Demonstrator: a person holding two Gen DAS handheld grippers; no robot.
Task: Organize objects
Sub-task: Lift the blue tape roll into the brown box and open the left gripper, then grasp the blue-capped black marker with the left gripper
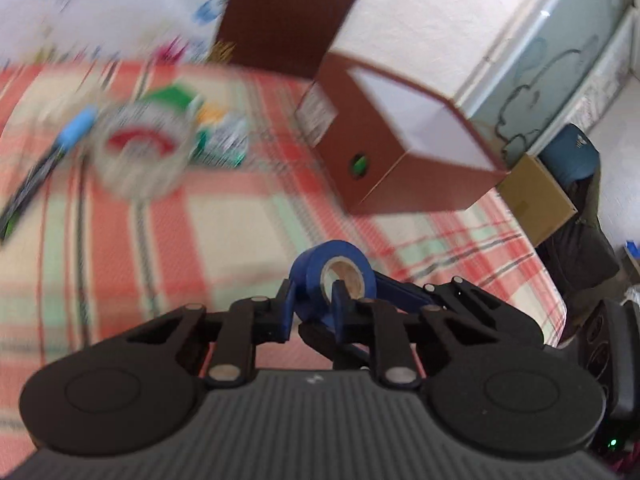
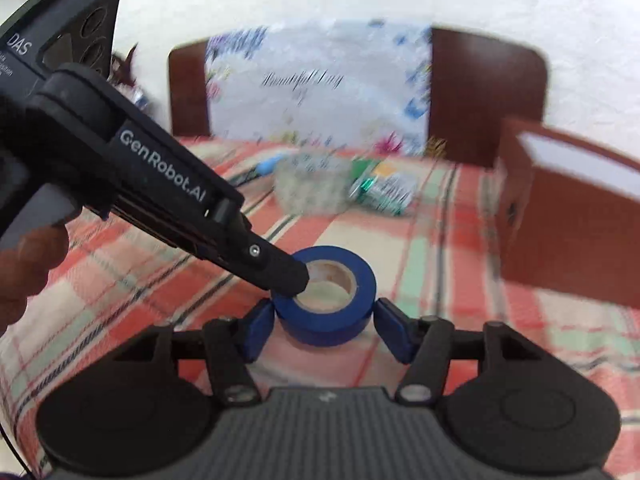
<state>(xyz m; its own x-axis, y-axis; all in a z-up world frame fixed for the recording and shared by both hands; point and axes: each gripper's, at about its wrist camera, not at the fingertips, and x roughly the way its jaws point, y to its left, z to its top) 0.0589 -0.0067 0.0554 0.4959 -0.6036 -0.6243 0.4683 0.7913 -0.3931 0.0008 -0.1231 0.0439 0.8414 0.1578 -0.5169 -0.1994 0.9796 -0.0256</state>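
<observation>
A blue tape roll (image 1: 312, 264) (image 2: 360, 280) sits low over the checked bed cover (image 2: 120, 280). My left gripper (image 1: 316, 296) is shut on the roll's wall, one finger outside it and the other inside the cardboard core. In the right wrist view that left gripper (image 2: 296, 276) reaches in from the left, its tip in the core. My right gripper (image 2: 324, 308) straddles the same roll, its blue pads (image 2: 260, 328) touching the outer sides. An open brown box (image 1: 400, 152) (image 2: 560, 208) with a white inside stands to the right on the bed.
A clear tape roll (image 1: 140, 152) (image 2: 308, 192), a green packet (image 1: 216, 132) (image 2: 380, 192) and a blue-capped pen (image 1: 76, 132) lie farther back. A brown headboard (image 1: 288, 12) and printed white cushion (image 2: 312, 92) stand behind. A cardboard box (image 1: 536, 196) sits past the bed's right edge.
</observation>
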